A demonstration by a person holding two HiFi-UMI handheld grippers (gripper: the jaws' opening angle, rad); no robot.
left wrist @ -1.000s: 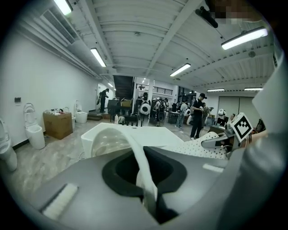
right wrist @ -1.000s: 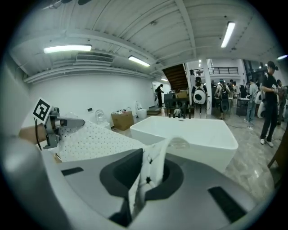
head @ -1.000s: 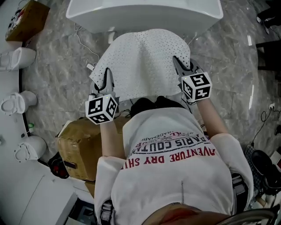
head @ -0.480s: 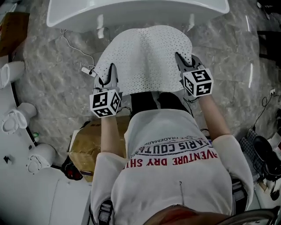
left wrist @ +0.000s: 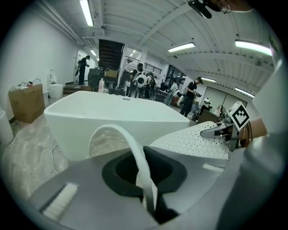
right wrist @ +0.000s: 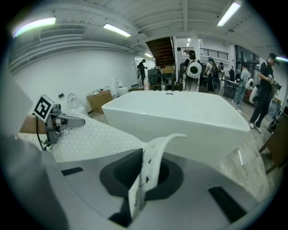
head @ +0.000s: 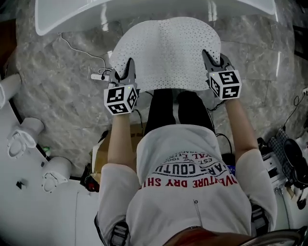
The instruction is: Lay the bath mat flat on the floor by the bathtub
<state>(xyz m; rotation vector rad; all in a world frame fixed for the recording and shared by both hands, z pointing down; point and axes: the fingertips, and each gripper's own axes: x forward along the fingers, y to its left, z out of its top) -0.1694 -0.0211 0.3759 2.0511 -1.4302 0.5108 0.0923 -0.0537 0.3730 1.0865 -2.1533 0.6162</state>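
Ahead of outstretched arms (head: 118, 139) (head: 240, 129), both hand-held grippers (head: 128, 67) (head: 208, 55) clamp the bath mat (head: 166, 53).

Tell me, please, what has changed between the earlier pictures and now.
The left gripper and right gripper carried the bath mat forward and down, closer to the bathtub and floor. Both stay shut on the mat's near corners; nothing was let go.

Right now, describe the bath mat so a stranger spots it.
Start at the big white bathtub. Just in front of it, over the marbled floor, the bath mat is pinched by the left gripper and right gripper. Only it is peppered with small holes.
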